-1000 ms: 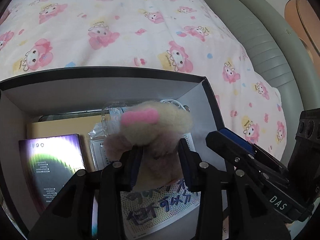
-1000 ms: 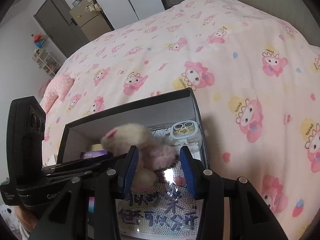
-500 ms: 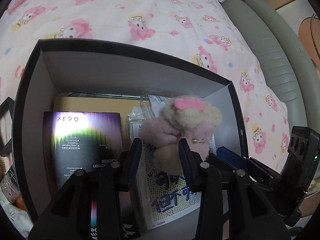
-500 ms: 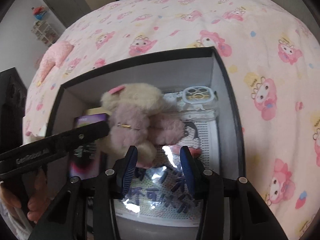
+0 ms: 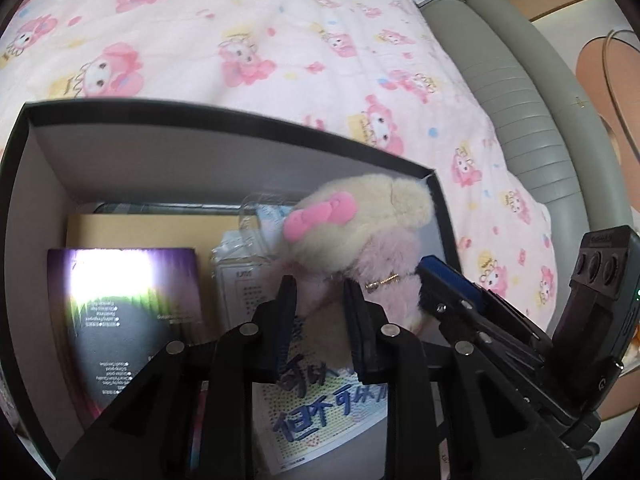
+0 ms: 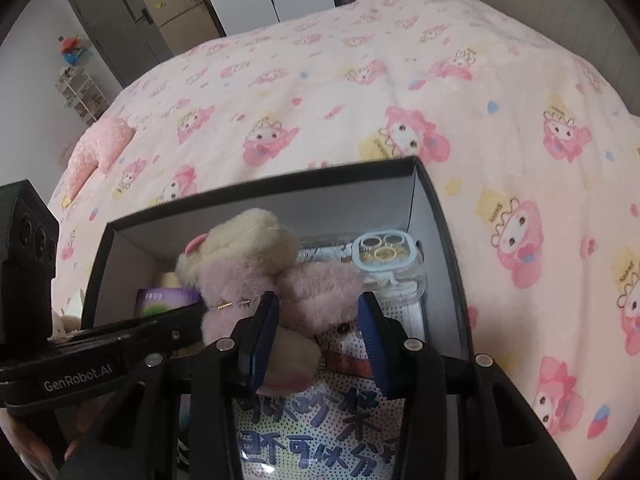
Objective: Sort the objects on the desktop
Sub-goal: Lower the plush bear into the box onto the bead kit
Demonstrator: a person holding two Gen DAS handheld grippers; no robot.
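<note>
A fluffy plush toy (image 5: pixel 360 240) with a pink bow hangs over the open black box (image 5: pixel 24 208) that sits on the bed (image 5: pixel 240 40), caught between the two tools at once. The left hand-held gripper (image 5: pixel 318 308) has just been closing and now pinches the toy's pink lower body tightly, the fur squeezed between its jaws. The right hand-held gripper (image 6: pixel 318 320) comes in from the right side, jaws about half apart around a pink limb of the toy; I can't tell whether its pads really press on the fur.

To my eye, the toy is held low inside the box walls so it can be set down in the free right part. The left side is already taken by a purple packet (image 5: pixel 120 320) lying on a tan flat box (image 5: pixel 160 228). A printed sheet (image 6: pixel 320 440) lies underneath, with a clear phone case (image 6: pixel 388 264) at the far right corner.
</note>
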